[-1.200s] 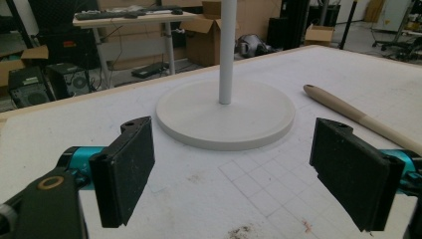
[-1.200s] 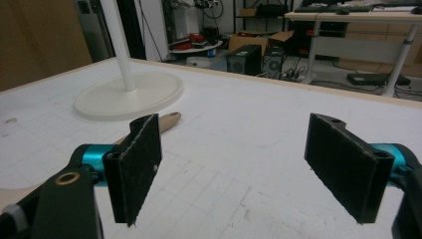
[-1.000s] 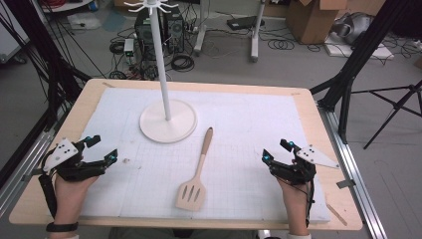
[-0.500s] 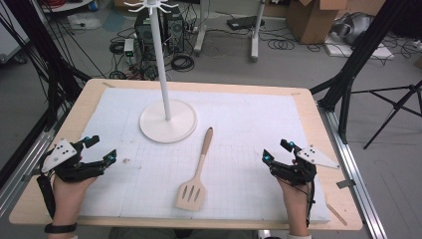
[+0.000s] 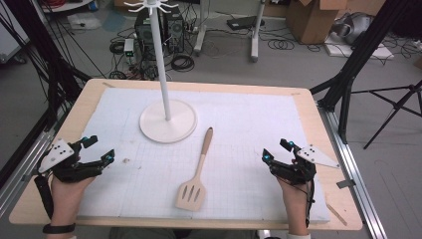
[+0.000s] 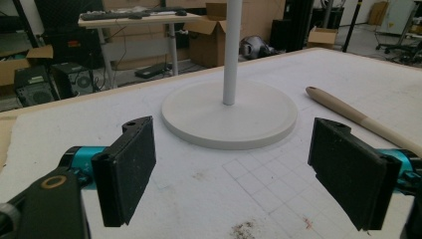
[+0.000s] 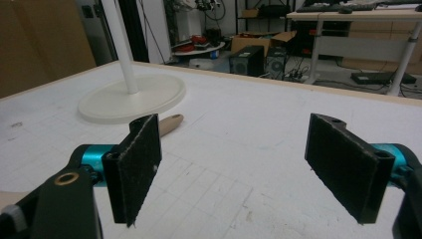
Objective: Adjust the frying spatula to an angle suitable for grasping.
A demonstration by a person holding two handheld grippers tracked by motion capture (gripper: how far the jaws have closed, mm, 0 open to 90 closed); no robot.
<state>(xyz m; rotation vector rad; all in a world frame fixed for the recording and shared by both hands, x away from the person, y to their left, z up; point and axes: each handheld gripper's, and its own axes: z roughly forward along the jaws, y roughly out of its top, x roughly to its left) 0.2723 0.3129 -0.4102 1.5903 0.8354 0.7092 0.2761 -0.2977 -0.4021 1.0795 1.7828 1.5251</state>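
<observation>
Both grippers (image 5: 97,150) (image 5: 274,150) are held wide open and empty, with the spatula (image 5: 195,174) lying between them, handle pointed away (right gripper is probably slightly nearer).

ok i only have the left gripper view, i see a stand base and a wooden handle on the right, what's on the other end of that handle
Observer: A slotted spatula head, at the near edge of the mat, seen from the high view.
Operator: whats on top of the stand
Observer: The stand has a ring of small hooks at the top of its pole.
Operator: is the right gripper open
Observer: Yes, the right gripper has its jaws wide apart with nothing between them, resting right of the spatula.
</observation>
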